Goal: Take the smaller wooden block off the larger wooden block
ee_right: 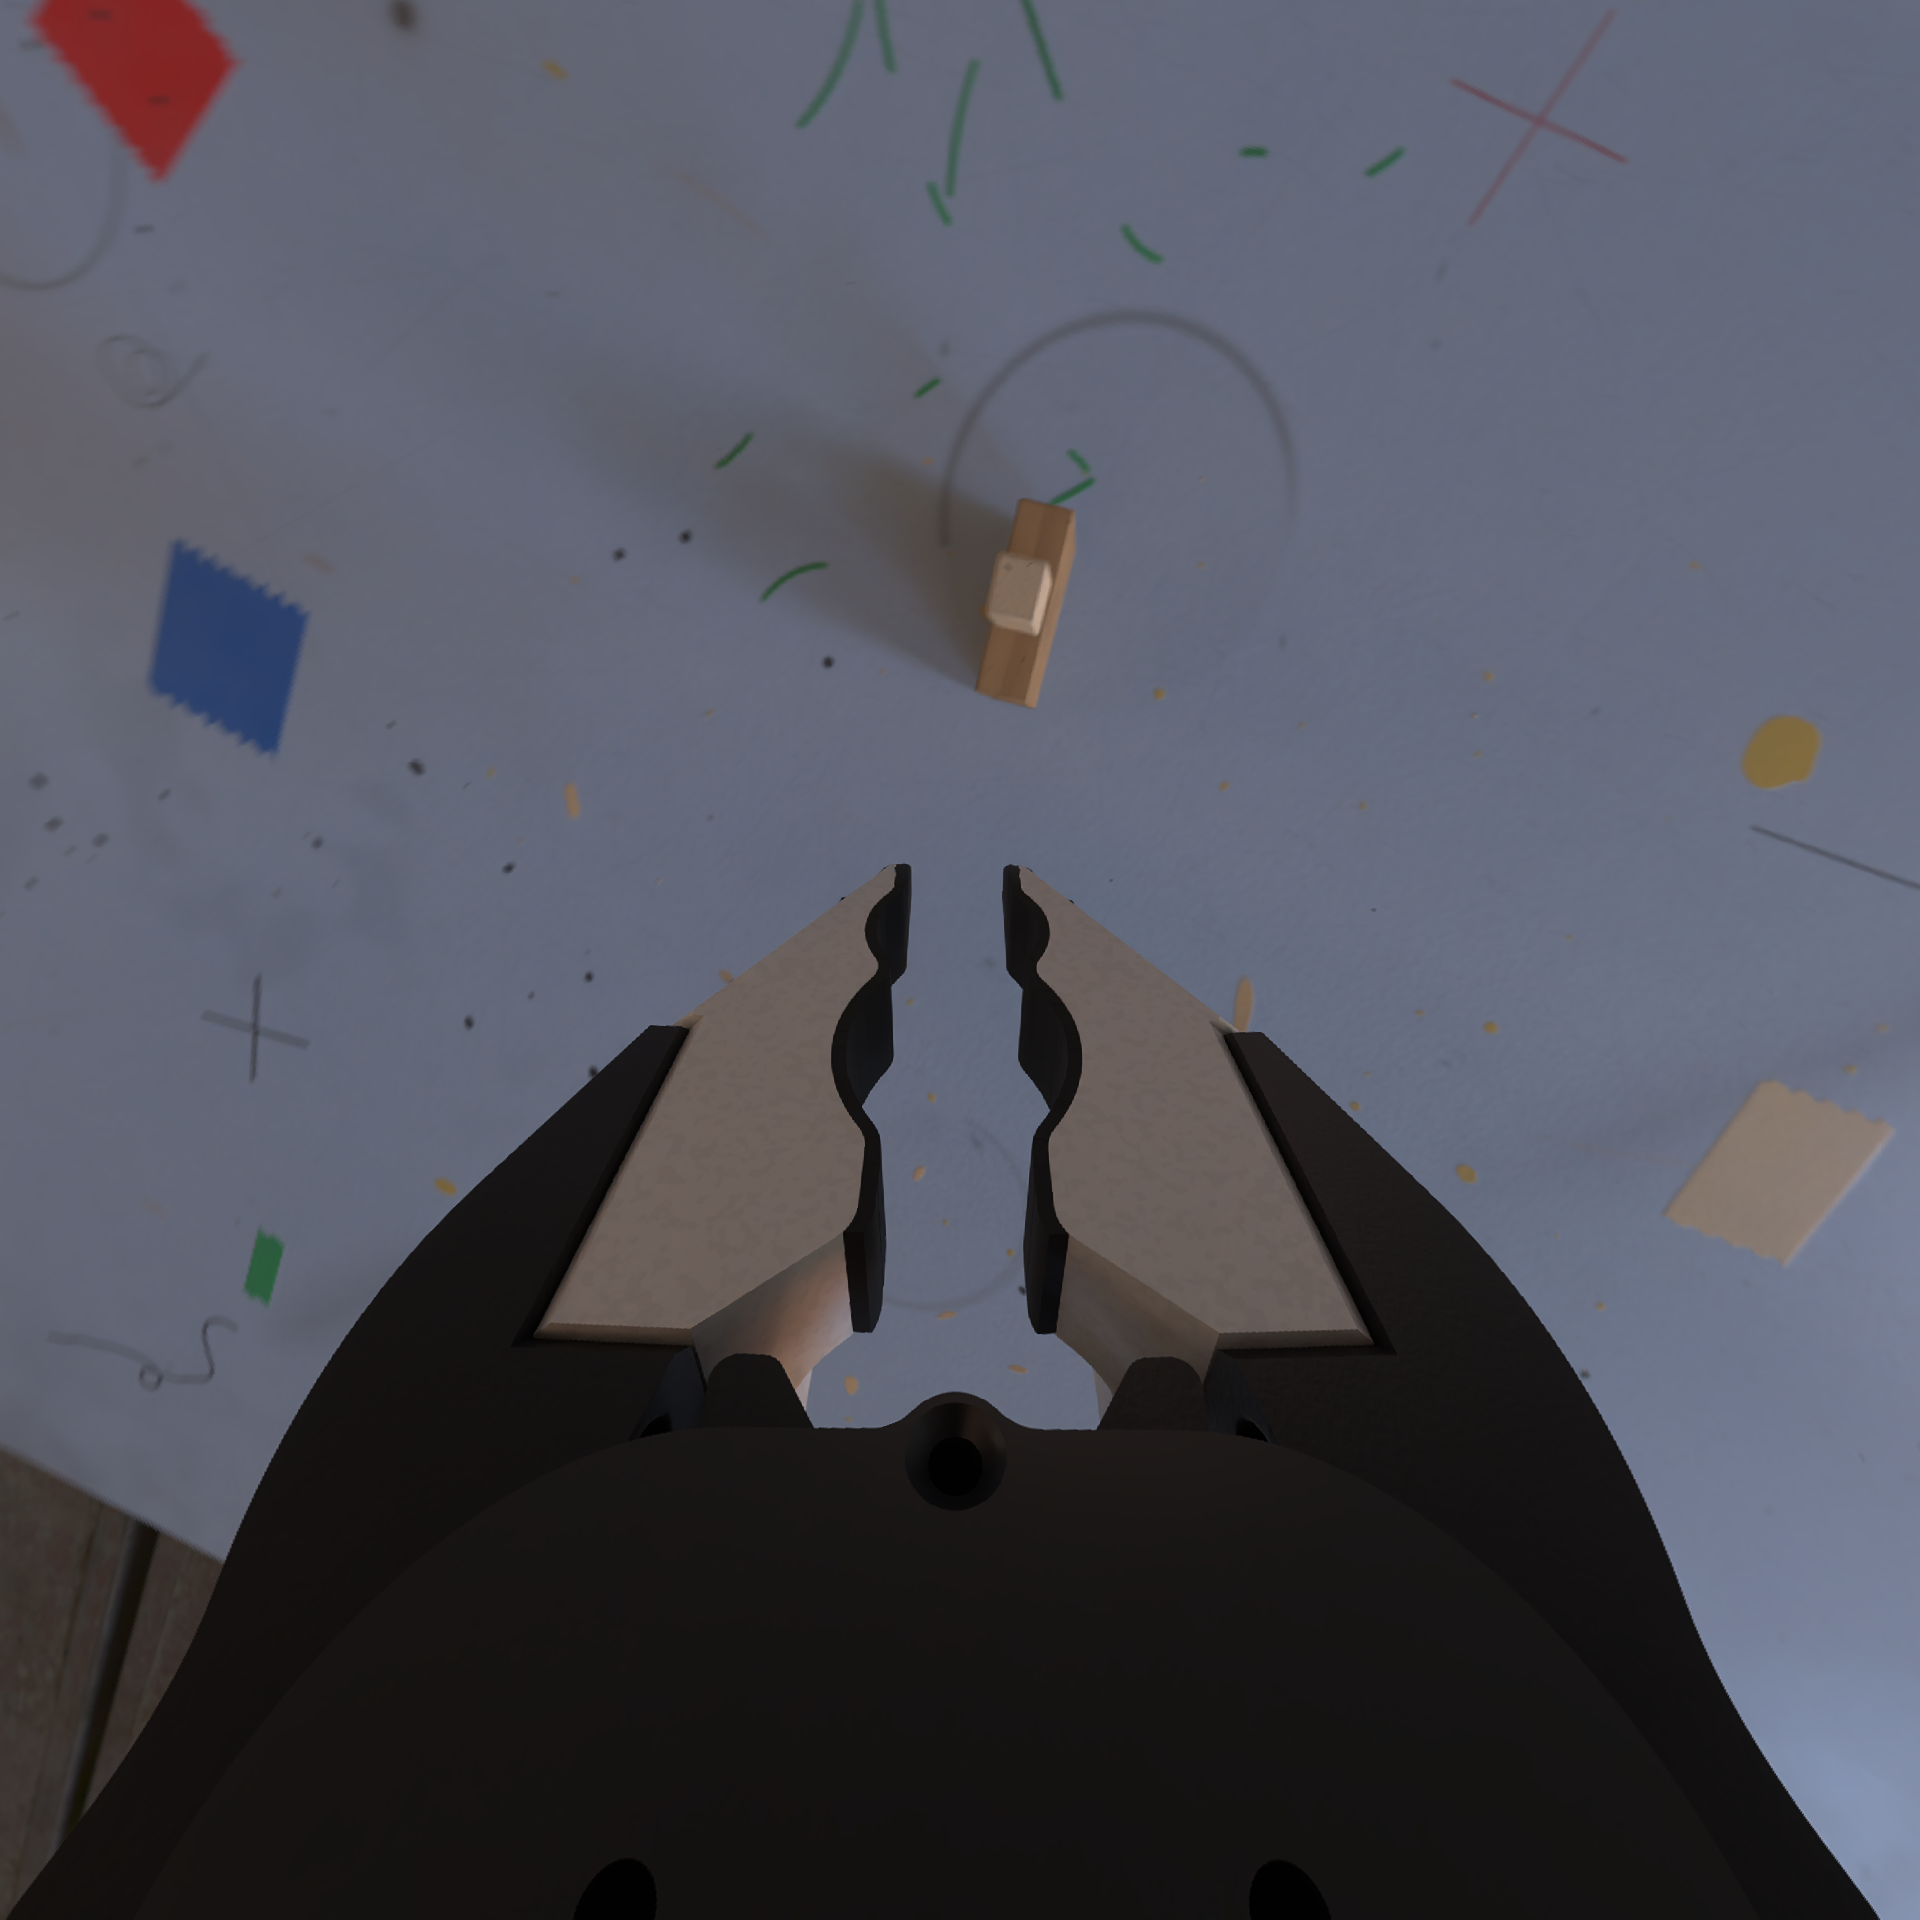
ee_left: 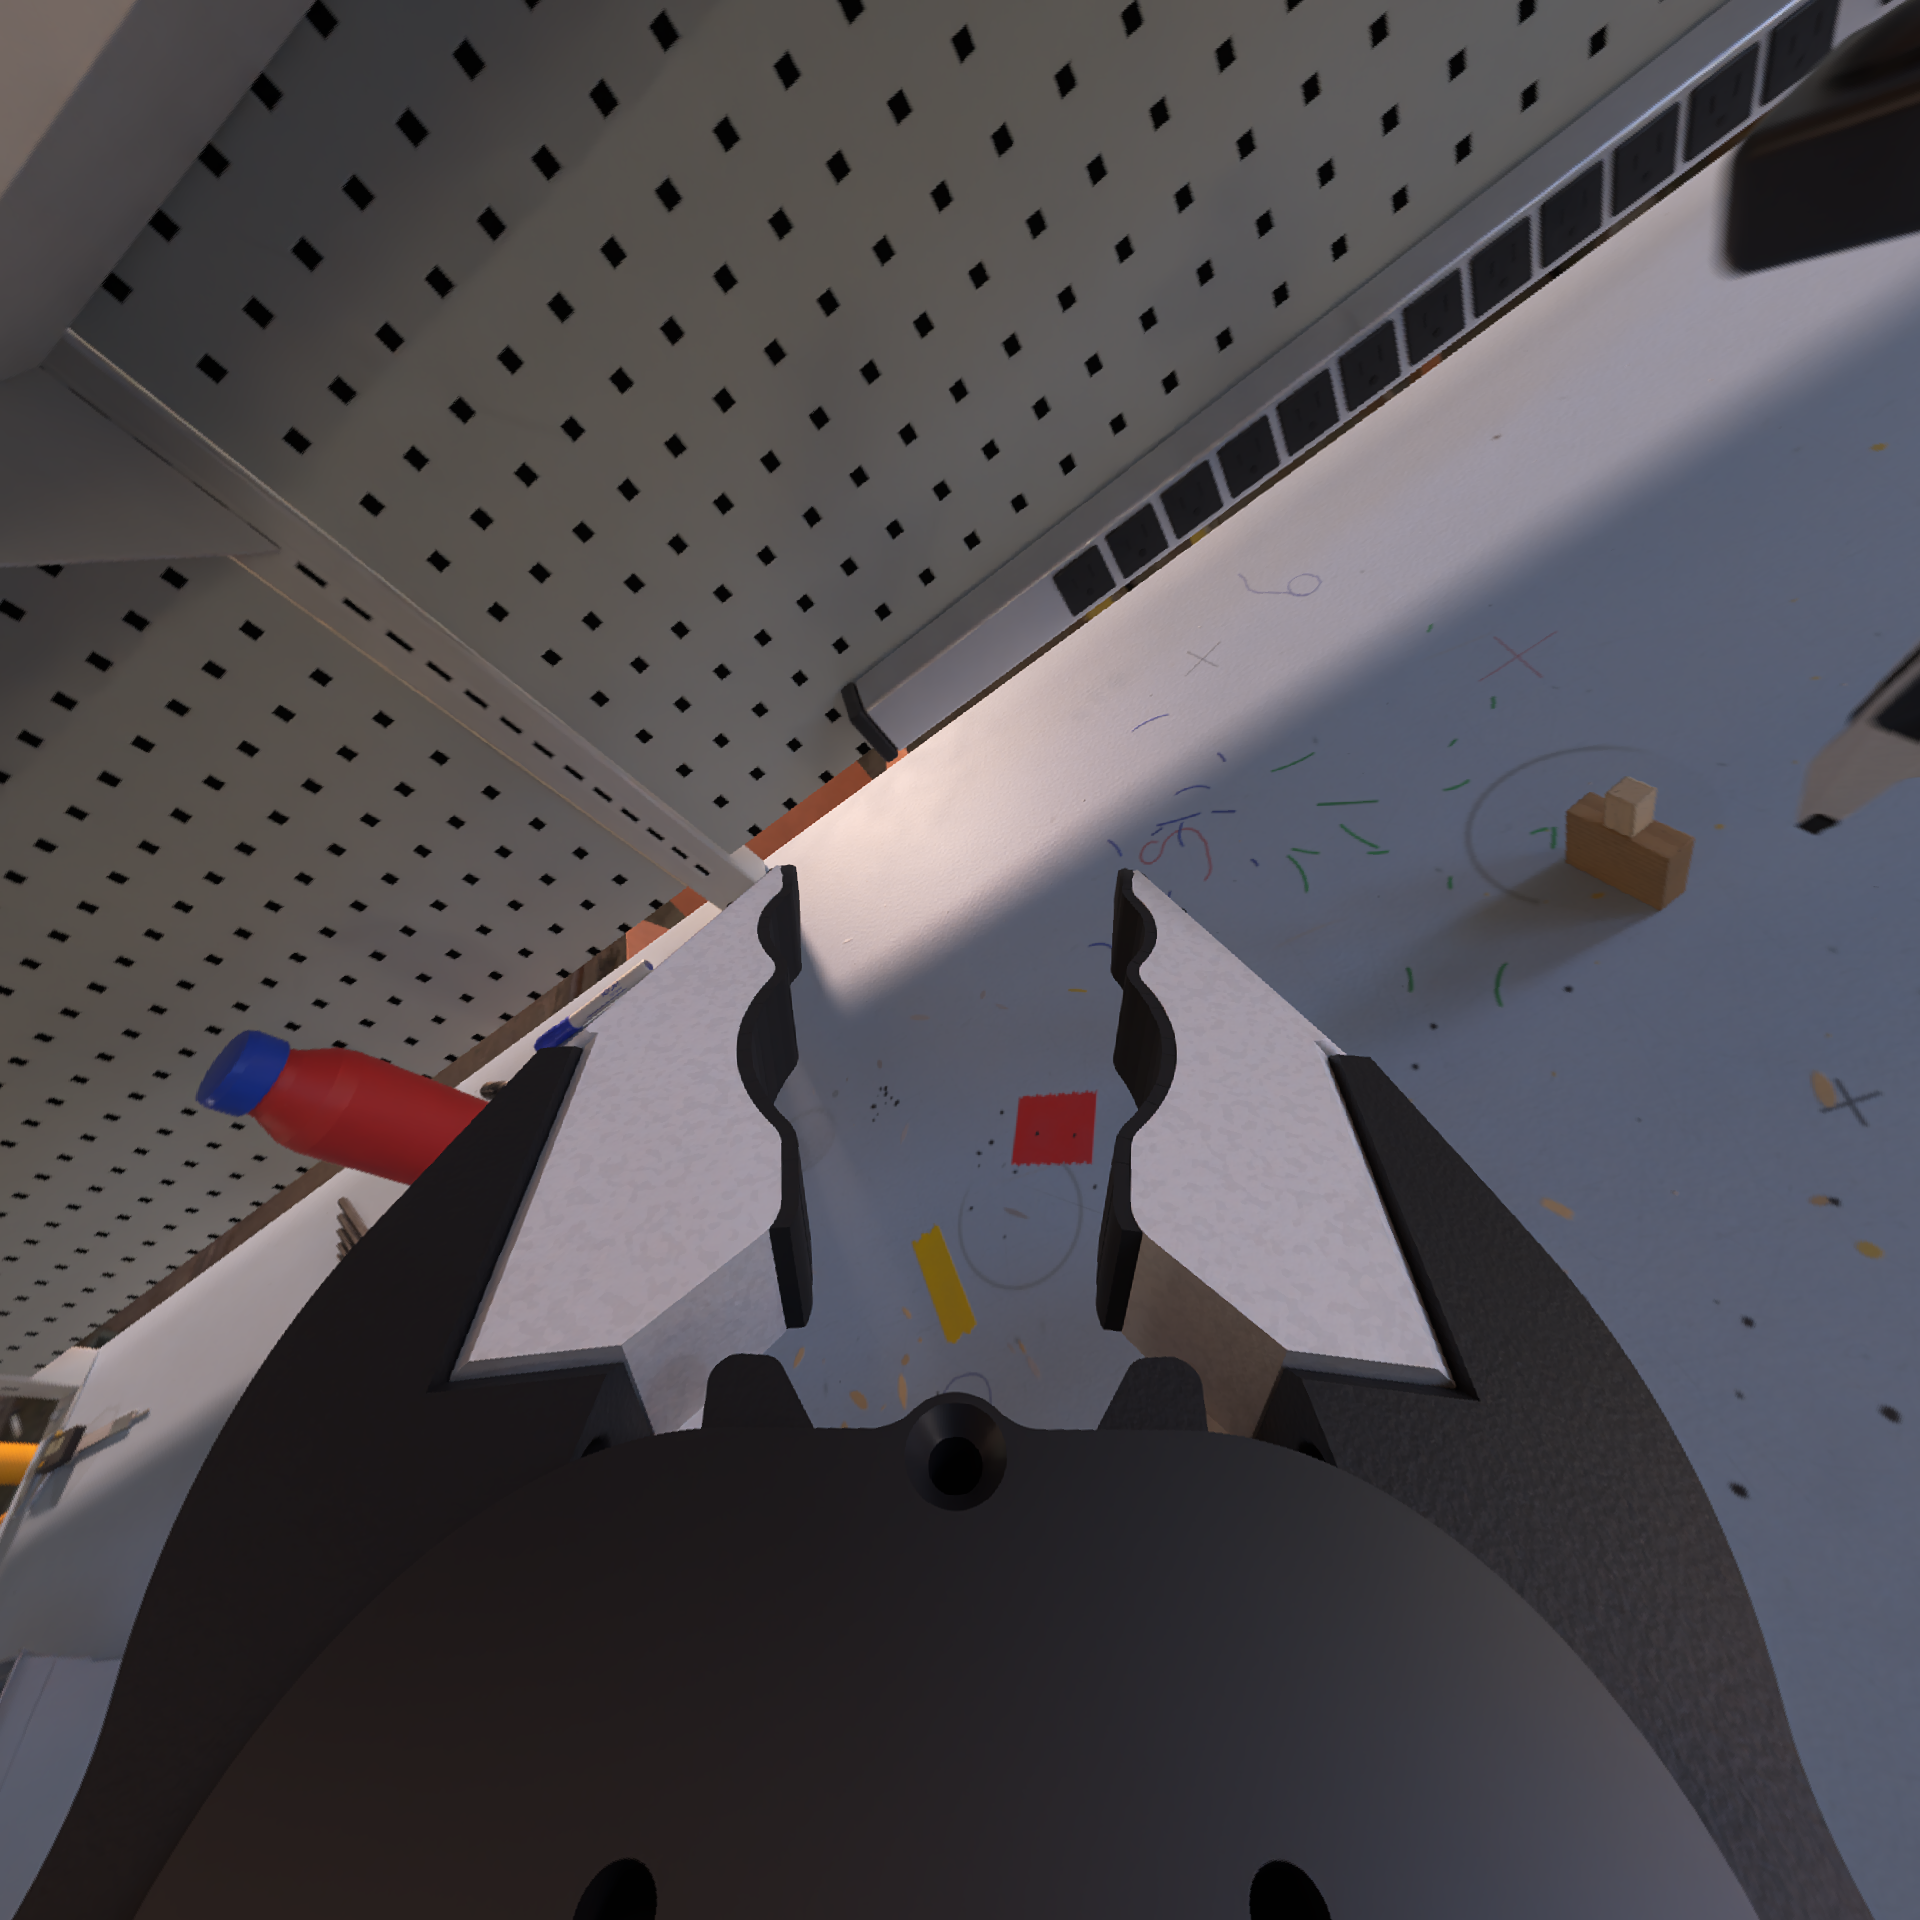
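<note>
A small pale wooden block (ee_right: 1016,594) sits on top of a larger tan wooden block (ee_right: 1029,665) on the grey-blue table. My right gripper (ee_right: 956,878) looks down on them from above; its jaws stand a narrow gap apart with nothing between them, and the blocks lie ahead of its tips. In the left wrist view the small block (ee_left: 1629,805) rests on the large block (ee_left: 1626,862) far off to the right. My left gripper (ee_left: 956,883) is wide open and empty, well left of the blocks.
A red bottle with a blue cap (ee_left: 332,1101) lies by the pegboard wall (ee_left: 623,312). A power strip (ee_left: 1351,384) runs along the table's back edge. Part of the other gripper (ee_left: 1860,758) shows at right. Flat coloured patches mark the table, such as a blue patch (ee_right: 223,644).
</note>
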Controlling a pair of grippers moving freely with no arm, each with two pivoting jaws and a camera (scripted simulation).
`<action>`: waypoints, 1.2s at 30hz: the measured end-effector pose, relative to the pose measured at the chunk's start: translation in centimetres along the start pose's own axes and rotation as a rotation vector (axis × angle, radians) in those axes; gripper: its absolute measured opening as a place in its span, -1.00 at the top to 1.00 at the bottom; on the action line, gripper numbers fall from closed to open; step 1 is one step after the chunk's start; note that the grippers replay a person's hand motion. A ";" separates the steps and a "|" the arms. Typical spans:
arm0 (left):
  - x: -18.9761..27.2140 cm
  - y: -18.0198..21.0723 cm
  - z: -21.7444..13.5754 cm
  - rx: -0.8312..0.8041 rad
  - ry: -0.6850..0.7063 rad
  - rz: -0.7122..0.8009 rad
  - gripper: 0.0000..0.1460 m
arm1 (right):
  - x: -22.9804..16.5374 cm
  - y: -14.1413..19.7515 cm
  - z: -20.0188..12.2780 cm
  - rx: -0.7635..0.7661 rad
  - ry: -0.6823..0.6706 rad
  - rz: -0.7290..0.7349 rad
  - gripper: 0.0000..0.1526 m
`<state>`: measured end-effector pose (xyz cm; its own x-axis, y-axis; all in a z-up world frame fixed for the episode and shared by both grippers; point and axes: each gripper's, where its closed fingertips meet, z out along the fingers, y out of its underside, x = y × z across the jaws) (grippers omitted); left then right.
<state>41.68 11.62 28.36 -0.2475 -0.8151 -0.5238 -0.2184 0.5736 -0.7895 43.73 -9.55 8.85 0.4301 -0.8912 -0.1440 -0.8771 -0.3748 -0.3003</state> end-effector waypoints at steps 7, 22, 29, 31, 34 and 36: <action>0.6 -0.6 -0.7 0.035 0.032 0.011 0.18 | 0.6 -3.0 1.9 -0.027 0.174 0.069 0.78; 0.4 -0.6 -1.0 0.053 0.054 0.012 0.20 | 0.8 -3.9 4.7 -0.205 0.050 0.279 0.86; -0.1 -0.8 -2.1 0.082 0.050 -0.009 0.19 | -1.0 -3.8 3.2 -0.281 -0.039 0.331 0.85; -0.2 -0.9 -2.9 0.094 0.056 -0.013 0.19 | -1.0 -4.4 1.8 -0.278 -0.020 0.314 0.85; 0.0 -1.7 -4.6 0.153 0.072 -0.019 0.19 | -0.9 -5.0 -0.9 -0.285 0.013 0.283 0.85; 0.2 -2.2 -5.7 0.187 0.081 -0.017 0.19 | -0.6 -5.4 -3.1 -0.284 0.029 0.271 0.85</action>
<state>36.71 10.66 31.76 -0.3224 -0.8109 -0.4884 -0.0462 0.5288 -0.8475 47.57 -7.75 13.45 0.1722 -0.9730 -0.1539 -0.9840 -0.1771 0.0186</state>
